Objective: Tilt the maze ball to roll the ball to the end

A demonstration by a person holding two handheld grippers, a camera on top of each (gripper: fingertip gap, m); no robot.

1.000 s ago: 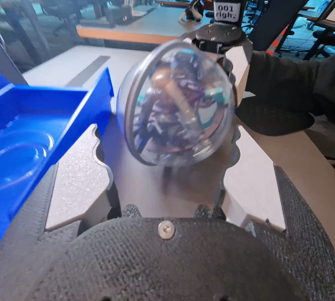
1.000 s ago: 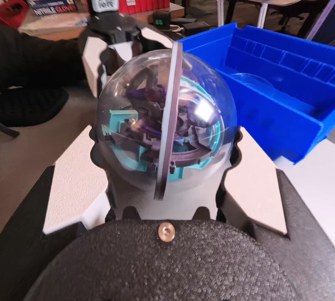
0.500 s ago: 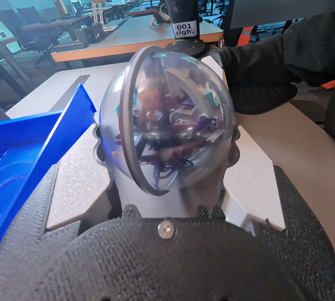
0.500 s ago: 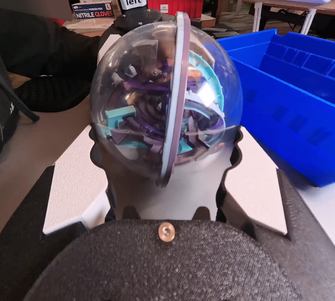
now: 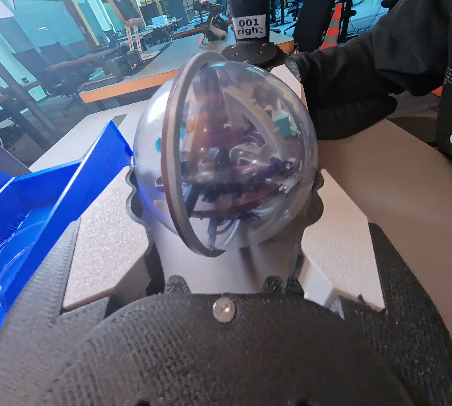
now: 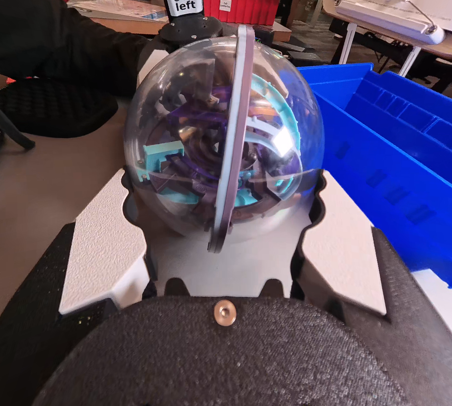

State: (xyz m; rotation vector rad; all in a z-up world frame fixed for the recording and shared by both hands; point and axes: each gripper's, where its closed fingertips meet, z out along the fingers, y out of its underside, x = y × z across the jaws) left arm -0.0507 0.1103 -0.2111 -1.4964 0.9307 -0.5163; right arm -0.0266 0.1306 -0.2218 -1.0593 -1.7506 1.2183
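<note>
Left wrist view shows the left gripper (image 5: 225, 188) with its jaws spread wide and pressed on either side of one clear maze ball (image 5: 227, 154), gripping it above the bench (image 5: 367, 174). Opposite, the right gripper (image 6: 223, 196) clasps the same sphere the same way, so the two grippers face each other with the ball between them. The ball's grey seam ring (image 6: 234, 129) stands nearly upright, slightly tilted. One gloved hand (image 5: 342, 90) holds the far gripper. One blue bin (image 6: 391, 139) sits just beside the ball on the bench.
</note>
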